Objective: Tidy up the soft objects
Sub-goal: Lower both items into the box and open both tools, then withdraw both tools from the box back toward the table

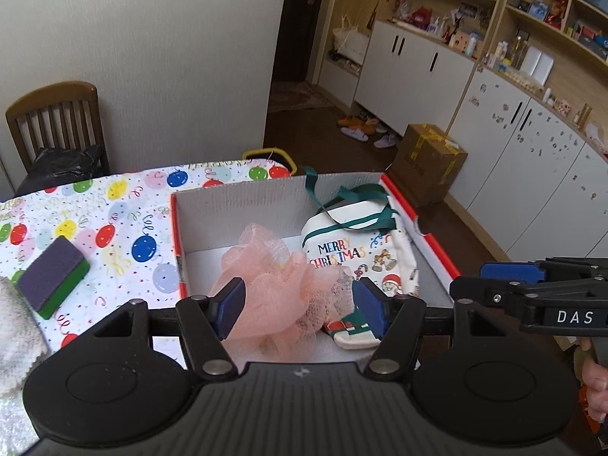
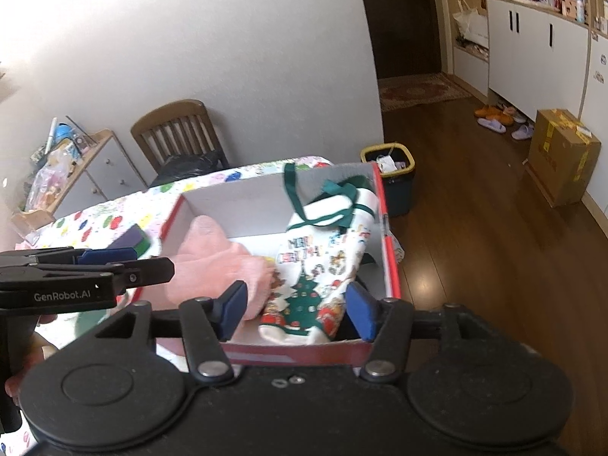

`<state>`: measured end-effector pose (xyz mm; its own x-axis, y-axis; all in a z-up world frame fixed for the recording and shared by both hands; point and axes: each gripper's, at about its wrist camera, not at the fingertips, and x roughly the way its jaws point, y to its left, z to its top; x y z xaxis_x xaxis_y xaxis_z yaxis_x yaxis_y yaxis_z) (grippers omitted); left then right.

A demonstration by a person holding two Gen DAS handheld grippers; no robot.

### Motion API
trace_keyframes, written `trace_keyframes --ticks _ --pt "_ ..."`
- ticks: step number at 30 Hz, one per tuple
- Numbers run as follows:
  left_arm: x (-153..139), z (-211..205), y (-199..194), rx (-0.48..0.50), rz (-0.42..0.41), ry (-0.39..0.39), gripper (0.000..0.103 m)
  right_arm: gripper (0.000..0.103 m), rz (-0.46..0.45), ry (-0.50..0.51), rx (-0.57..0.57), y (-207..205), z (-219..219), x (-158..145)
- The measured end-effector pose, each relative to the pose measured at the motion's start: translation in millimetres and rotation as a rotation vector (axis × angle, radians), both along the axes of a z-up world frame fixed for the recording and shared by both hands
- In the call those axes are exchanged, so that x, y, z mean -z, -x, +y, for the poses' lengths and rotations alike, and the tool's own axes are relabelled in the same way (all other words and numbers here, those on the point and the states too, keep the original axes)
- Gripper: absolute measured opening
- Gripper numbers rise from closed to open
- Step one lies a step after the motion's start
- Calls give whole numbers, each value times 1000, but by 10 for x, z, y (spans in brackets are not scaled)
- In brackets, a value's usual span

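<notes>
Tabletop: balloon-print cover, left half of the left wrist view.
Box: centre frame; already holds the pink mesh pouf, Christmas bag and a small sock.
Sponge: lower left, outside the box, long axis slanting toward upper right; probably the next pick.
Left hand-held gripper: spread wide, empty, above the pouf; nearer the sponge.
Right hand-held gripper: wide apart, empty, over the box's near edge.
</notes>
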<state>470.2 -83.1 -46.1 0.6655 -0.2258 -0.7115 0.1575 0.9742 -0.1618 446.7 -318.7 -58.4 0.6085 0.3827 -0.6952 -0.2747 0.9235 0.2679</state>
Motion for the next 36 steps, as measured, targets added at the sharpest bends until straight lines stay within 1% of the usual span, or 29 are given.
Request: trace_keyframes --ticks 6,8,9,10,14,17,19,26,27,28,30,36 --pt "-204 179 349 -5 -46 26 64 65 -45 -5 -36 290 189 -171" --pt "-268 251 466 -10 -62 30 67 68 -56 -10 -47 373 262 -219" --pt "-302 290 526 -12 -70 33 72 69 -62 -13 -53 414 296 -238" --pt "-334 327 581 -16 -77 35 74 70 -66 -18 -61 455 338 -257" --pt "-445 510 828 -31 -109 51 74 76 -87 -28 -93 638 531 -332" --pt "-495 660 1013 -40 -124 54 75 82 -105 -35 -121 773 683 -383" --pt "-518 763 1123 -46 -129 51 82 87 -114 -40 -137 857 790 -409" --pt "-565 1259 1493 -97 -146 81 84 98 -136 -78 -193 1129 1137 -470" --pt "-567 1342 1544 -106 -147 86 87 99 -139 -84 -201 1162 1183 -473" --pt "-570 1420 1590 -115 -148 86 94 99 -142 -87 -210 1192 1239 -473" --pt "-577 1587 1684 -135 -153 83 100 100 -143 -94 -221 1247 1352 -472" --pt "-545 2089 1961 -195 -167 90 102 100 -126 -110 -252 1354 1651 -442"
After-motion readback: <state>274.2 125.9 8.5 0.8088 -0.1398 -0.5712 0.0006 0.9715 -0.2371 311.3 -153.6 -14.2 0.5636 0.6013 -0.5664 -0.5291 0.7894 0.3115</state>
